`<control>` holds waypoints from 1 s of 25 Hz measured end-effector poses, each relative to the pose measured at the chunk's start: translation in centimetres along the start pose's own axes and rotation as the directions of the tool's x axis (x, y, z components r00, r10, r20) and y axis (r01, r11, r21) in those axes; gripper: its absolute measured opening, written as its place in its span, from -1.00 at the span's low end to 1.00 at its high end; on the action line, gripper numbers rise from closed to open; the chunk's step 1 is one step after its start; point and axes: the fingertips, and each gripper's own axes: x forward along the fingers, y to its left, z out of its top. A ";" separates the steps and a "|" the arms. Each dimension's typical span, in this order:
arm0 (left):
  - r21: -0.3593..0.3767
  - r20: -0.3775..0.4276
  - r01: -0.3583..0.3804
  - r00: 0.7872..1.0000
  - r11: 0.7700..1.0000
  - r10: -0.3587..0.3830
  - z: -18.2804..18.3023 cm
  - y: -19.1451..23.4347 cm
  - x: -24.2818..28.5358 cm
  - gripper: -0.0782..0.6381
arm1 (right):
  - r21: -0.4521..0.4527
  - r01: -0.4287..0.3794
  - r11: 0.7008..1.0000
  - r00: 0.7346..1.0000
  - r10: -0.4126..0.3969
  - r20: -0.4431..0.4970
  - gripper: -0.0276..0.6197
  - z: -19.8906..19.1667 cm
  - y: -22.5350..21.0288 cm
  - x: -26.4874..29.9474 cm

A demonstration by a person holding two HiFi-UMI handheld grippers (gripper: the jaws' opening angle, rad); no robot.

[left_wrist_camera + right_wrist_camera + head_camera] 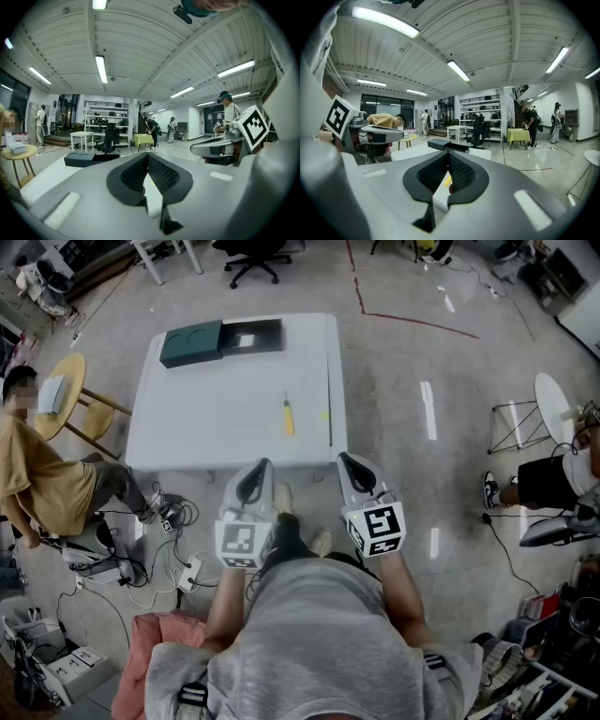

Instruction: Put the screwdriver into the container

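The screwdriver (288, 415), yellow-handled, lies on the white table (216, 418) right of its middle. At the table's far edge sits the container: a dark green box (192, 343) with an open black tray (251, 337) beside it, also seen as the green box (79, 159) and the black tray (454, 146). My left gripper (262, 467) and right gripper (345, 461) hover side by side over the table's near edge, short of the screwdriver. Both are shut with nothing held. A bit of the yellow handle (447, 180) shows below the right gripper's closed pads.
A person in a yellow shirt (37, 474) sits left of the table by a round wooden stool (66, 395). Cables and power strips (141, 559) litter the floor at near left. Another seated person (553, 479) is at far right. An office chair (255, 259) stands beyond the table.
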 end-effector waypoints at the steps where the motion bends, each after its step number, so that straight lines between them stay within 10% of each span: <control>1: -0.003 -0.003 -0.001 1.000 1.000 0.001 0.0 0.3 0.2 -0.75 | -0.002 -0.002 1.000 1.000 0.002 -0.001 -0.91 0.1 0.0 0.4; 25: -0.077 -0.148 -0.034 0.989 0.996 0.023 -5.6 9.5 7.5 -0.75 | 0.082 -0.061 0.995 0.983 0.075 -0.170 -0.91 -3.8 0.0 13.1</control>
